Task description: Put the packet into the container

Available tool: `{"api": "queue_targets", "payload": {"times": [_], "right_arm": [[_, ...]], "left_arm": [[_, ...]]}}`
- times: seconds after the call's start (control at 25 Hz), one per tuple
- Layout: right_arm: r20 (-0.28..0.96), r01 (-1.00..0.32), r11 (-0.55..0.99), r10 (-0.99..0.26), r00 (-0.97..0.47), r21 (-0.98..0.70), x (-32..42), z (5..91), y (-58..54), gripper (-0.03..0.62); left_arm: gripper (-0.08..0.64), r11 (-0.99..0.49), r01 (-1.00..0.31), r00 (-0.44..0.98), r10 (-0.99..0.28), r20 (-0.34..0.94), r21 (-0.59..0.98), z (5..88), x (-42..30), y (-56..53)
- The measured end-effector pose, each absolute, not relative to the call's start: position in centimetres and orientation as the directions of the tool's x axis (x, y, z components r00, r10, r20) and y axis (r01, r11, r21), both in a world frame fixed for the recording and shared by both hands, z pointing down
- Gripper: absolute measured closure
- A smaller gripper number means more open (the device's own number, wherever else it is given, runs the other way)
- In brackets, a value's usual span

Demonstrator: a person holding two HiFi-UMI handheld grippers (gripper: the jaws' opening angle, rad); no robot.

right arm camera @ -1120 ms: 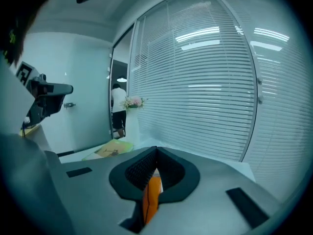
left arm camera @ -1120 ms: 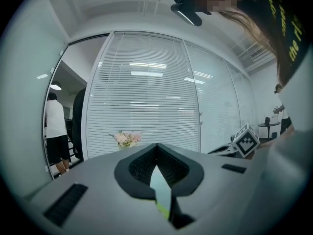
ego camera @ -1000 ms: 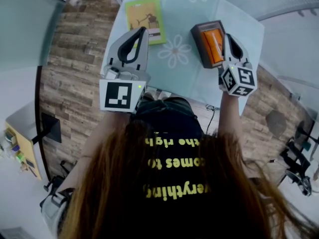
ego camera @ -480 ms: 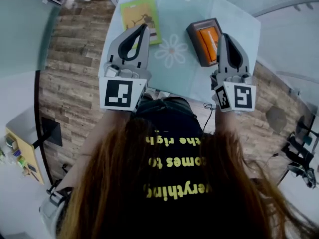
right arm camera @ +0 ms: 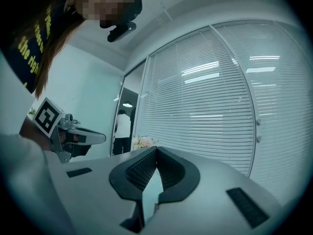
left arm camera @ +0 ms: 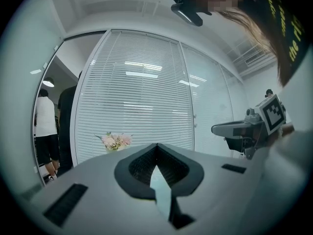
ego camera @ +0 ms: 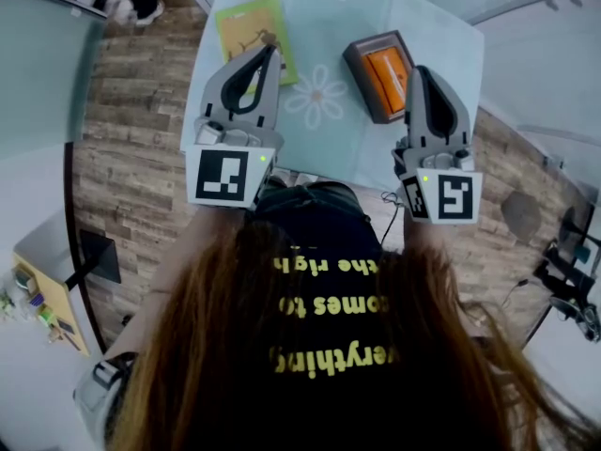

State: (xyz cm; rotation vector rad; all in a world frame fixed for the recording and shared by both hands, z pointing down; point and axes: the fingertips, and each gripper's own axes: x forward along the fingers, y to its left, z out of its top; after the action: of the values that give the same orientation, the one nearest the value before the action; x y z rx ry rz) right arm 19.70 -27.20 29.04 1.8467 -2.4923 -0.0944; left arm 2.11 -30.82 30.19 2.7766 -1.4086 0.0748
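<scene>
The left gripper point(ego camera: 270, 51) is hovering closed and empty, with the green packet point(ego camera: 242, 26) lying on the table point(ego camera: 324, 17) below and just beyond its tip, long axis pointing away from the person. Rightward, the container point(ego camera: 360, 71) is holding an orange packet point(ego camera: 387, 69). The right gripper point(ego camera: 416, 69), also closed and empty, is hanging beside the container's right wall.

orange packet point(ego camera: 388, 71) in a brown-grey container point(ego camera: 362, 64) beside the grey right gripper point(ego camera: 419, 71) jaws; yellow-green booklet point(ego camera: 246, 31) by the grey left gripper point(ego camera: 271, 53) jaws; pale blue table point(ego camera: 324, 144), white flower pattern.
</scene>
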Motion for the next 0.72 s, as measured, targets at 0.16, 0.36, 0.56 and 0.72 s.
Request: {"api": "queue_targets", "payload": {"times": [0.16, 0.36, 0.56, 0.72], "right_arm": [[-0.012, -0.953, 0.291, -0.956, -0.293, 0.091, 19.8, 28.7, -27.4, 0.571], [-0.018, -0.953, 0.288, -0.957, -0.291, 0.095, 20.0, 28.2, -27.5, 0.571], [-0.030, -0.955, 0.273, -0.960, -0.278, 0.112, 20.5, 27.6, -27.6, 0.571], [-0.024, -0.957, 0.269, -0.962, -0.273, 0.112, 20.9, 27.5, -27.6, 0.571]], "left_arm": [[0.561, -0.598, -0.802, 0.597, -0.801, 0.053, 0.002, 30.2, 2.6, -31.0], [0.561, -0.605, -0.797, 0.604, -0.795, 0.054, 0.002, 30.1, 3.1, -31.4], [0.560, -0.611, -0.791, 0.611, -0.790, 0.053, 0.007, 30.1, 3.6, -31.8], [0.561, -0.620, -0.785, 0.619, -0.784, 0.043, 0.008, 29.8, 4.2, -32.0]]}}
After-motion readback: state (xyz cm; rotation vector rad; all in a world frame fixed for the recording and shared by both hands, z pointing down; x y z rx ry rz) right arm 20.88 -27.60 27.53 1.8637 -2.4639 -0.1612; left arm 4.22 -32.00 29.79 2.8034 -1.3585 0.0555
